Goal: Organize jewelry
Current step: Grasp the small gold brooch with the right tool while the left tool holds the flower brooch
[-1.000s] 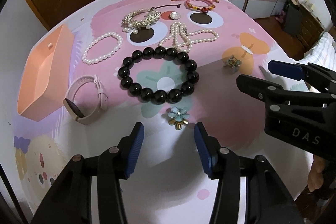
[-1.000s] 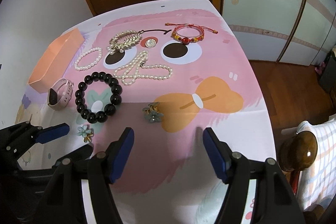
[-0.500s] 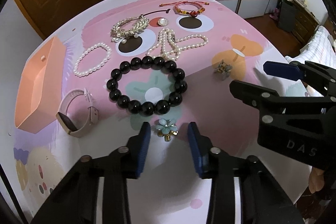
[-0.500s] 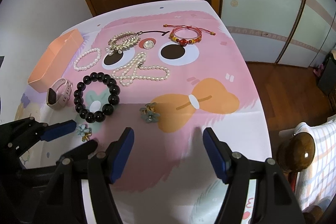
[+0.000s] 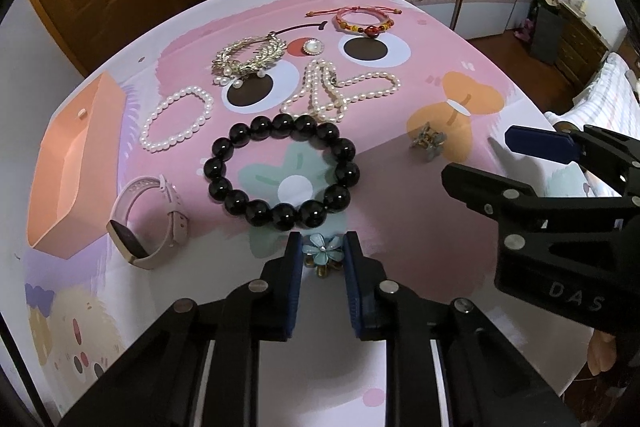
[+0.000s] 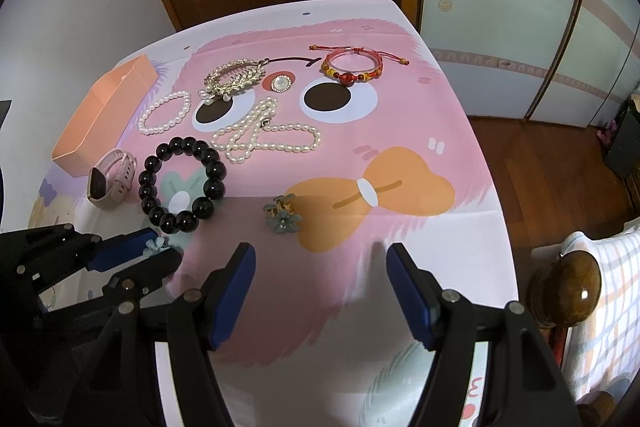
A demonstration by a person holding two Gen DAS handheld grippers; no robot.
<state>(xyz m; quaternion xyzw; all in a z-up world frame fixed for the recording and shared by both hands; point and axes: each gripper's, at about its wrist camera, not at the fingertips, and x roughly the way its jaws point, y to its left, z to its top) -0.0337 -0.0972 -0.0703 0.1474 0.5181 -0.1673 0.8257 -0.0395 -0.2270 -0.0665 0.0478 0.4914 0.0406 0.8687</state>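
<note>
The left hand-held gripper is closing around the blue flower clip, pads seemingly touching its petals. The right hand-held gripper hangs released, empty. The pink tray looks empty; every piece still lies on the worktop.

On the table, the tray sits far left, the watch just before it. The bead bracelet lies centre; behind it the necklace, and left of that a pearl bracelet. A flower clip lies before the beads, another to their right.
</note>
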